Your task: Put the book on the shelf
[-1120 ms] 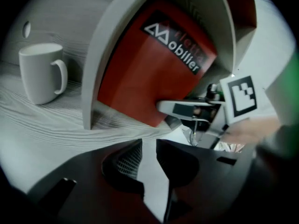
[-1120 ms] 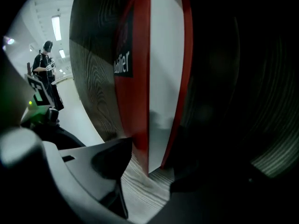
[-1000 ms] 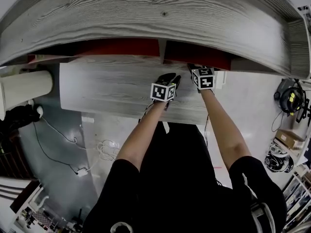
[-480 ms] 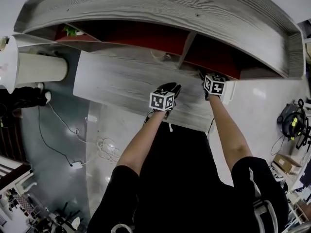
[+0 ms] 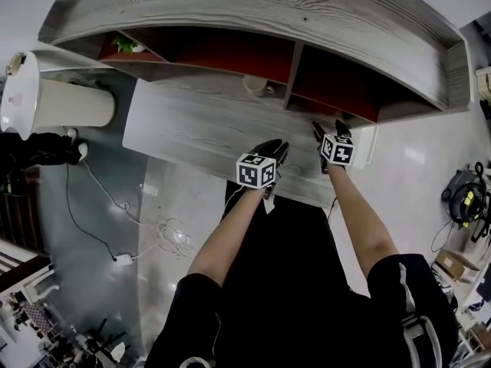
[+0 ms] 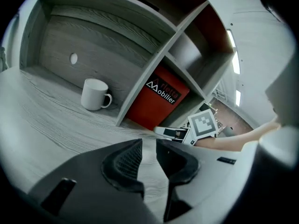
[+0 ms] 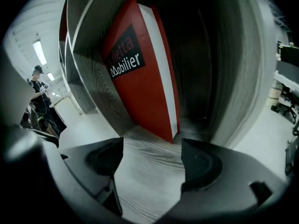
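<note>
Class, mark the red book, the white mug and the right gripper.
red book (image 7: 140, 92), right gripper view, front cover
white mug (image 6: 93, 94), left gripper view, its side
right gripper (image 7: 152, 167), right gripper view, midway between jaws

Bright, even overhead light. Ceiling strips (image 6: 232, 38) glare up and to the right of the left gripper (image 6: 149, 143). Ahead of the right gripper (image 7: 152, 143), the shelf bay (image 7: 201, 64) lies in deep shadow. Heavy fisheye bending, black corners, both sets of jaws soft up close.
</note>
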Available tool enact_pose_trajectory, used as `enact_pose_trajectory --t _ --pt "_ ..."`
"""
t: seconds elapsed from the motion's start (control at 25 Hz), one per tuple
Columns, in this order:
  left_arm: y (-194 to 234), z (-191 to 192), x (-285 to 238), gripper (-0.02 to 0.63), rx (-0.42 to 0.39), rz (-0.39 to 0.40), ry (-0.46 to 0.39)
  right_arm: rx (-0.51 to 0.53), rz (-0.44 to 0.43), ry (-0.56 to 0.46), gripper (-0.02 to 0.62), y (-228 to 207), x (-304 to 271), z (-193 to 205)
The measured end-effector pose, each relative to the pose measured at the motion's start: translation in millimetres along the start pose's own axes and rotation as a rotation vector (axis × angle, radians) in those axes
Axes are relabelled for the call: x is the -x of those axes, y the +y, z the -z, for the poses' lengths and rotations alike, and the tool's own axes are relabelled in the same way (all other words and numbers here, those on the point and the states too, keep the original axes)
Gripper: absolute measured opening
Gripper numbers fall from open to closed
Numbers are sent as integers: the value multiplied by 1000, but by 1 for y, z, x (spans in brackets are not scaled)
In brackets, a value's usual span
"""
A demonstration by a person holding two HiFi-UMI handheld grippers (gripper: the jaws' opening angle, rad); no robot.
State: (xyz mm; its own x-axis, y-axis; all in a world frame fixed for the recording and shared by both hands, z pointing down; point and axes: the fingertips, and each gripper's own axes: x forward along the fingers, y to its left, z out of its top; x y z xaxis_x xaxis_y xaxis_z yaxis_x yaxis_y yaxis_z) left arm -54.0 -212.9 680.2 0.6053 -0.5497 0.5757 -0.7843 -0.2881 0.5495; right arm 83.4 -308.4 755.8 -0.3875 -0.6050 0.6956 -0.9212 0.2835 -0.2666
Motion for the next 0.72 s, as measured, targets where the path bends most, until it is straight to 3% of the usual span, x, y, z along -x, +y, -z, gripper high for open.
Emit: enact_pose_trajectory --t 0.24,0.4,0.48,0.6,0.72 --pt "-2 7 39 89 22 4 -47 -22 -55 -25 368 25 45 18" --pt "-2 12 81 73 19 10 -102 3 -111 -94 347 62 90 19" --pt "-4 16 102 67 -9 31 -118 13 -108 -131 323 78 118 22" --pt "-13 21 135 63 -21 81 -148 15 -89 -173 238 98 157 30" --pt "-27 24 175 46 -92 117 -178 -37 -77 -224 202 125 195 41"
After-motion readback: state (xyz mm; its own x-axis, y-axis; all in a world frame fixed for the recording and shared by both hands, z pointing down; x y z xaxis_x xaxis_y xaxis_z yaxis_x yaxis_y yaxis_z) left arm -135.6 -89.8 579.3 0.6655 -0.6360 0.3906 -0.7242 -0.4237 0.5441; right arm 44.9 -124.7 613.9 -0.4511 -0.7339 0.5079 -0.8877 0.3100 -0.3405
